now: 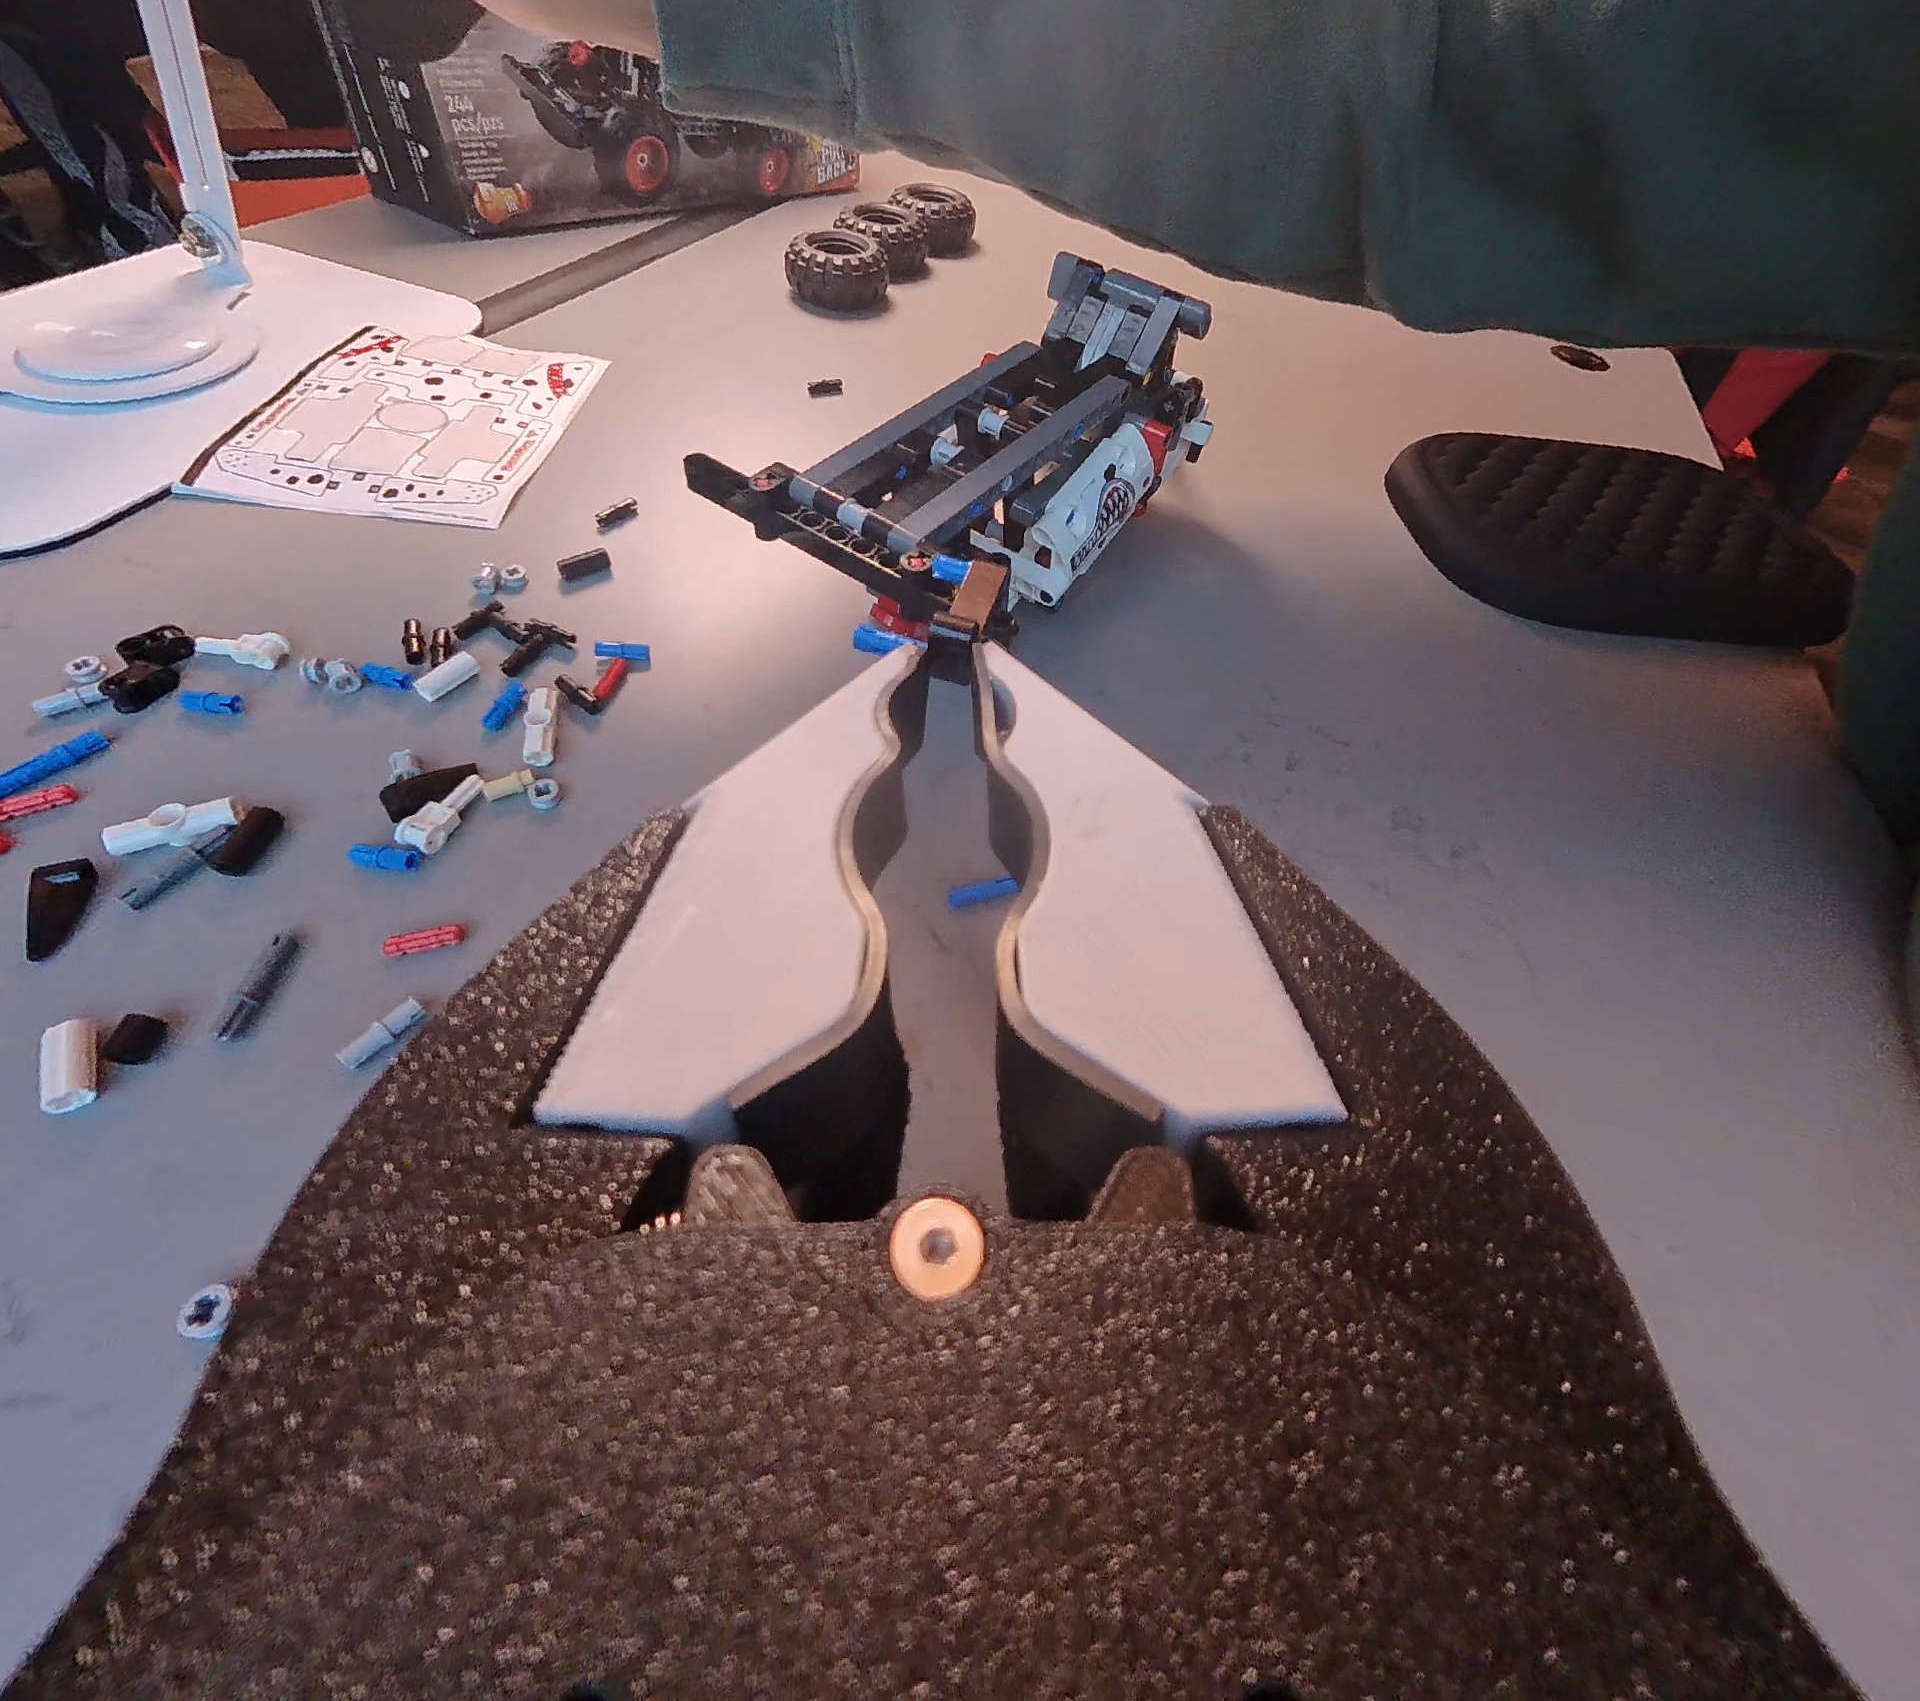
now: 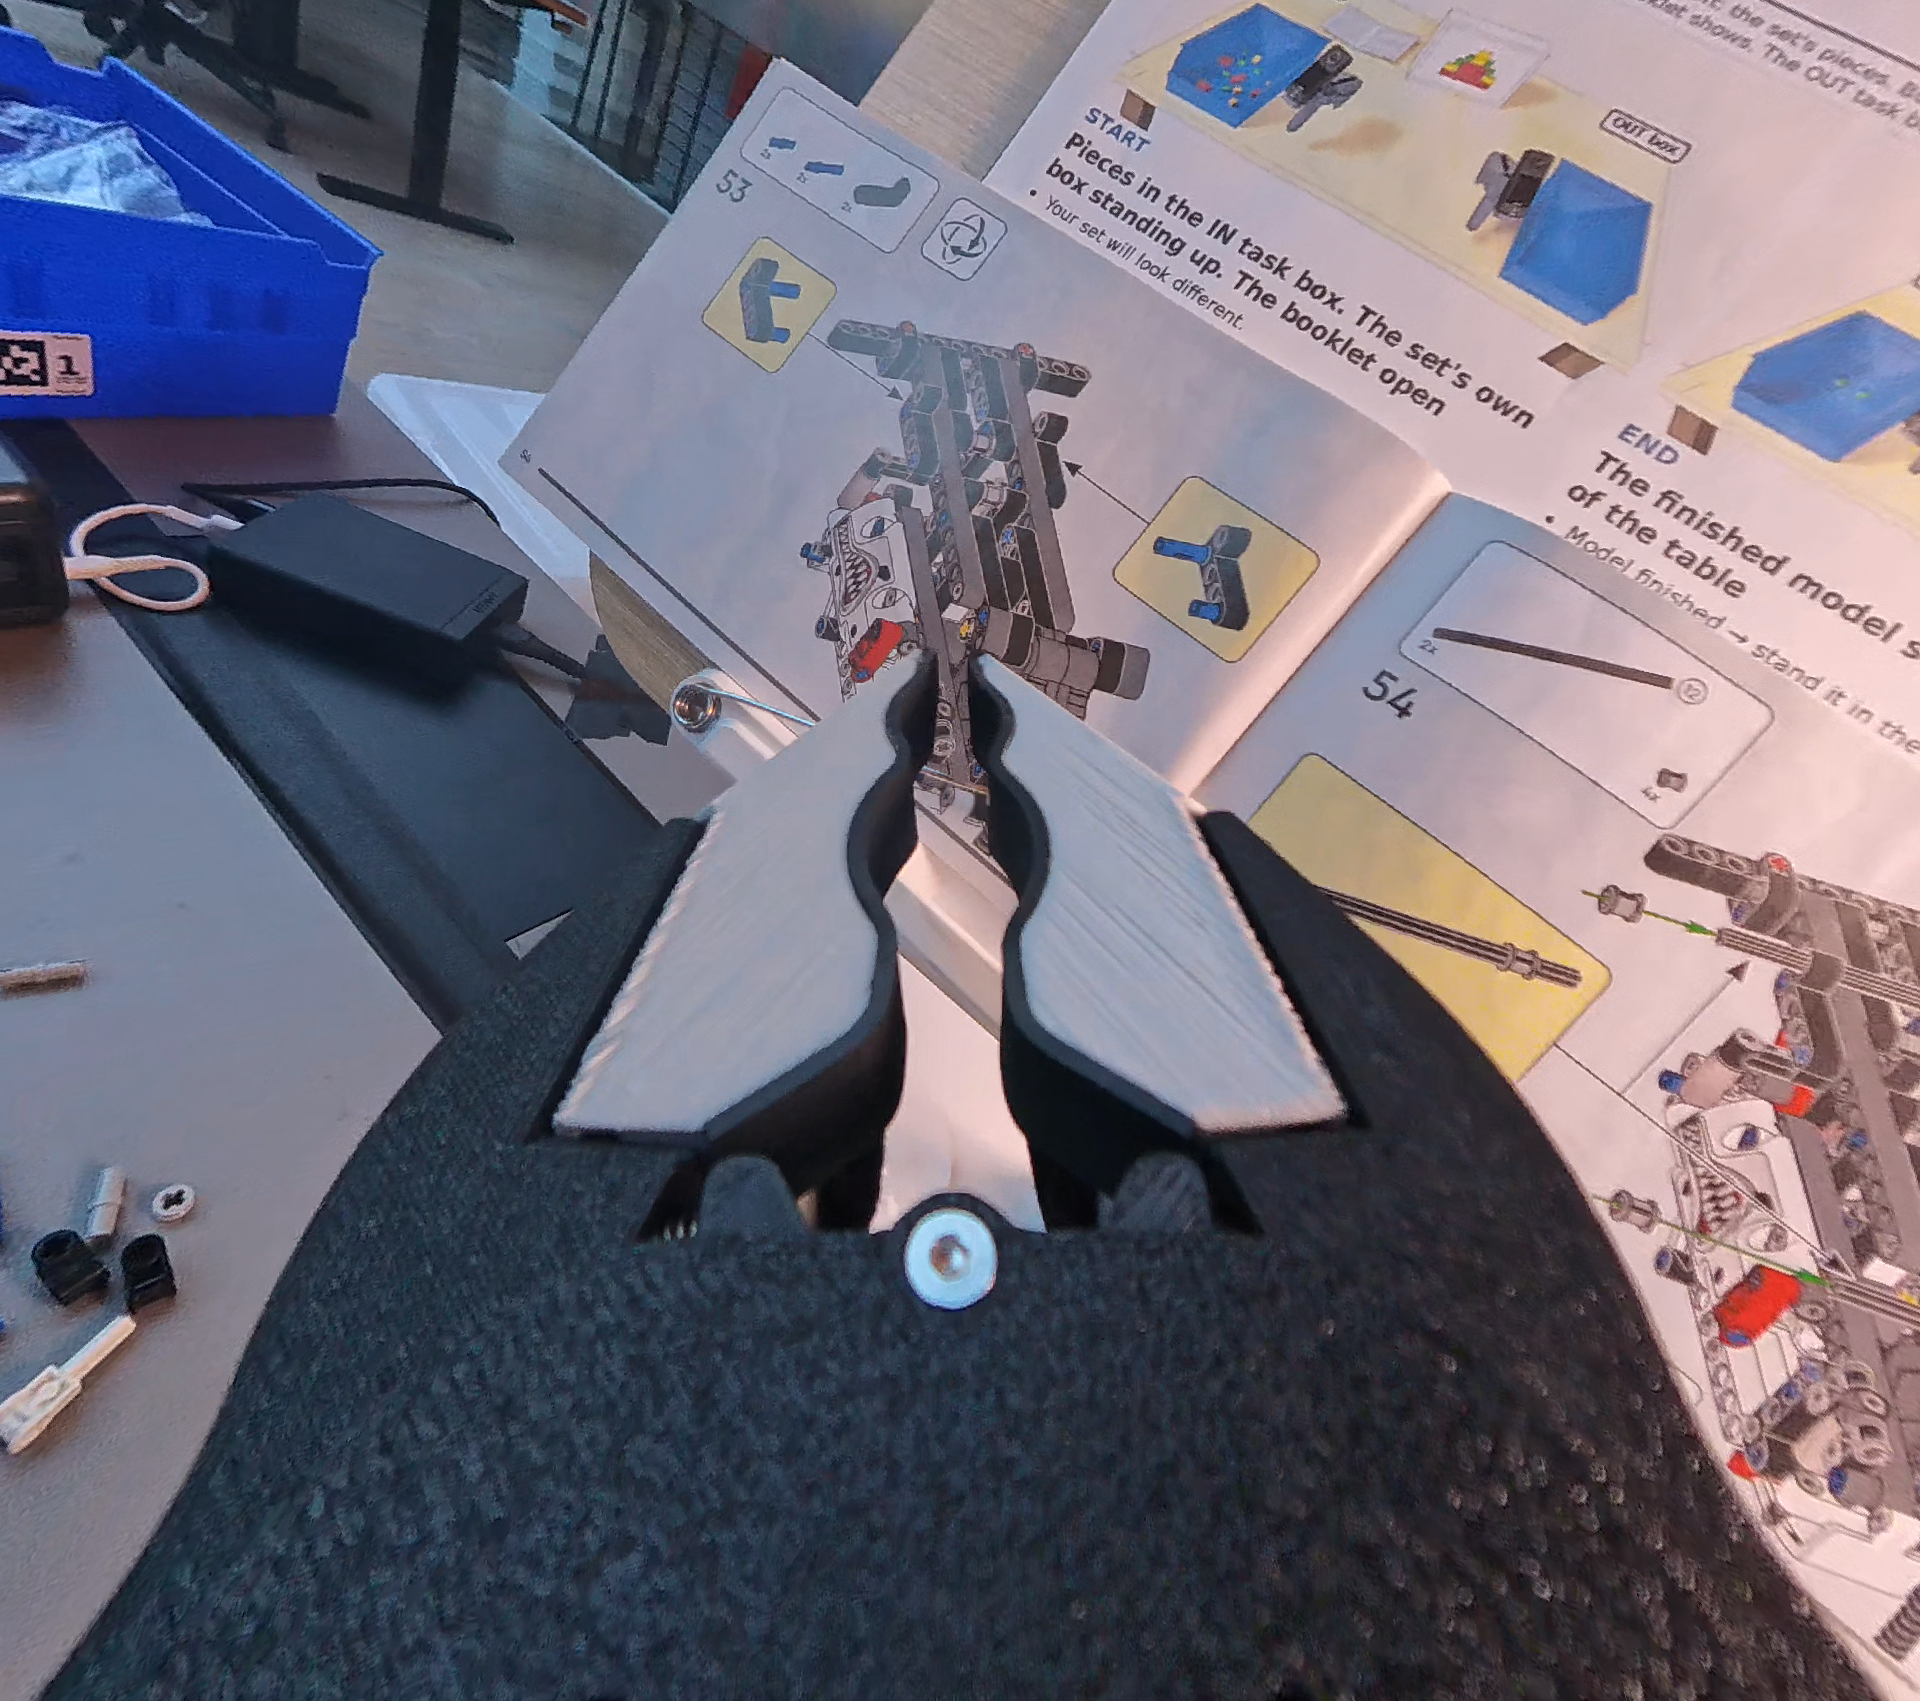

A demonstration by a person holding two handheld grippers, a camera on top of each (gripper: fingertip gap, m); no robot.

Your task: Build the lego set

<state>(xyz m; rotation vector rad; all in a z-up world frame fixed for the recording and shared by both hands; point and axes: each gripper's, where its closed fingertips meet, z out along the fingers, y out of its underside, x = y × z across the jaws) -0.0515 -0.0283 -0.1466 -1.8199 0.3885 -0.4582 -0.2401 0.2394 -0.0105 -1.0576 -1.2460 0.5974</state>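
A: Left gripper (image 1: 948,664) pinched onto a black connector (image 1: 951,628) at the near end of the truck chassis (image 1: 997,456), mid-table. Right gripper (image 2: 945,675) up by the instruction booklet (image 2: 935,456), nearly closed on nothing.

B: Risky with just 1 grip. Could skid the chassis or pop the connector off crooked if pushed hard.

A: Room?

B: Bare table on the right, up to the table edge (image 1: 1704,425). Loose pins (image 1: 436,716) crowding the left, 3 tyres (image 1: 883,238) beyond, green sleeve (image 1: 1247,41) low overhead.

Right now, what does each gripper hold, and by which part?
Left gripper: a small black piece, pinched at its end. Right gripper: nearly closed, apparently holding nothing.
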